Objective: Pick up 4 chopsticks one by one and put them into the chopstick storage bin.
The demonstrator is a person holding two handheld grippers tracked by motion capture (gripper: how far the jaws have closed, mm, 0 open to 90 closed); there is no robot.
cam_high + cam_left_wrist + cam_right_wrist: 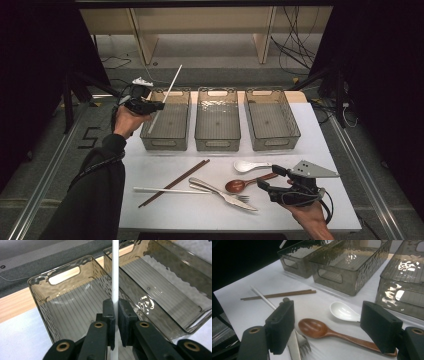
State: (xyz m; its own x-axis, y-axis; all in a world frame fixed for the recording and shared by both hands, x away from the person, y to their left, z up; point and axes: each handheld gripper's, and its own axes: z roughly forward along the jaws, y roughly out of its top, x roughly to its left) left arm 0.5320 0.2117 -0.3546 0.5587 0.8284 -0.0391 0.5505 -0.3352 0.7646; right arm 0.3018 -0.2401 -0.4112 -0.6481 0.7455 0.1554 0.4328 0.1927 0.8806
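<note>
My left gripper (pixel 159 105) is raised over the left clear bin (pixel 165 142) and shut on a white chopstick (pixel 170 85) that slants up and to the right. In the left gripper view the chopstick (pixel 115 272) stands pinched between the pads, with the left bin (pixel 42 305) below it. My right gripper (pixel 268 176) rests low at the table's front right, open with nothing between its jaws. In the right gripper view it (pixel 331 326) faces a wooden spoon (pixel 314 328) and a white spoon (pixel 343 311).
Three clear bins stand in a row at the back: left, middle (pixel 217 145) and right (pixel 275 142). On the white table (pixel 320 150) lie brown chopsticks (pixel 175 182), another white chopstick (pixel 167 190), a knife (pixel 235 200) and a fork (pixel 240 198).
</note>
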